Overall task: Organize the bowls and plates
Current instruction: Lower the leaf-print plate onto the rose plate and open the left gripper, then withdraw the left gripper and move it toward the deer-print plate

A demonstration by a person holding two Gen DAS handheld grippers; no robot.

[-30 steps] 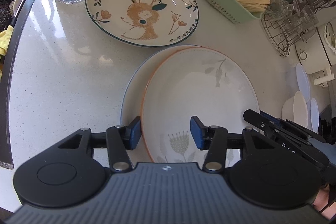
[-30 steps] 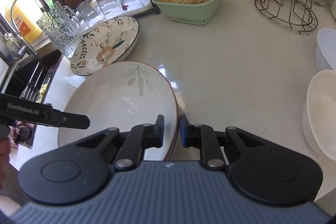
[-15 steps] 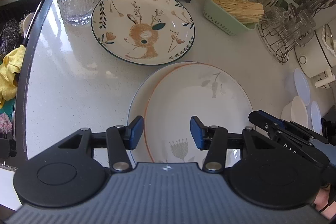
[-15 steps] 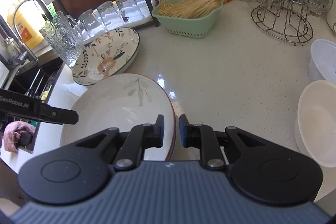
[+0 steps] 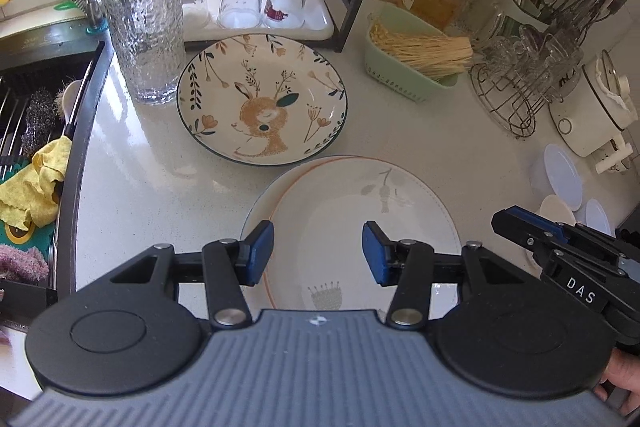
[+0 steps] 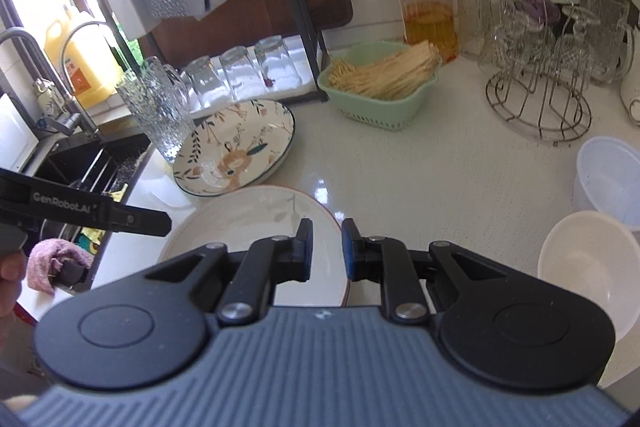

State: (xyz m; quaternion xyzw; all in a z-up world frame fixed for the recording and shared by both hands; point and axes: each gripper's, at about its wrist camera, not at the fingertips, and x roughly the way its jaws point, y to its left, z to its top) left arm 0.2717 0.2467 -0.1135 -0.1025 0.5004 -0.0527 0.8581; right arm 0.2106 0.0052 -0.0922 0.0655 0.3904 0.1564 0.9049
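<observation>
Clerk: State of the right gripper (image 6: 326, 251)?

Inspector: Closed. Its blue pads sit nearly together on the right rim of the orange-rimmed plate (image 5: 360, 219), and the rim runs up between them. The gripper points forward and down, angled toward the deer plate (image 5: 262, 99). A few fingers of the right hand (image 5: 618, 383) show behind its body in the left wrist view.

Clerk: And the left gripper (image 5: 316, 255)?

Inspector: Open, with nothing pressed between its pads. It points steeply down. One pad lies over the left edge of the stacked plates and the other over the bowl of the orange-rimmed plate. Part of the left hand (image 6: 10, 279) shows at the edge of the right wrist view.

Clerk: Location of the task items?

Inspector: The orange-rimmed plate lies just nearer the cameras than the deer plate, and their rims are close. It rests on a second plate (image 5: 250, 217) with a grey-blue rim, which shows only as a crescent on its left. I cannot tell whether the pair is clear of the worktop (image 5: 160, 187). The deer plate lies flat on the worktop. Two white bowls (image 6: 588, 267) stand well to the right of the deer plate.

Clerk: Other objects?

Inspector: A tall ribbed glass (image 5: 142, 27) stands just to the left of the deer plate. A green basket (image 5: 412, 67) sits to the right of the deer plate and slightly behind it. The sink (image 5: 24, 87) lies farther left, beyond the glass.
</observation>
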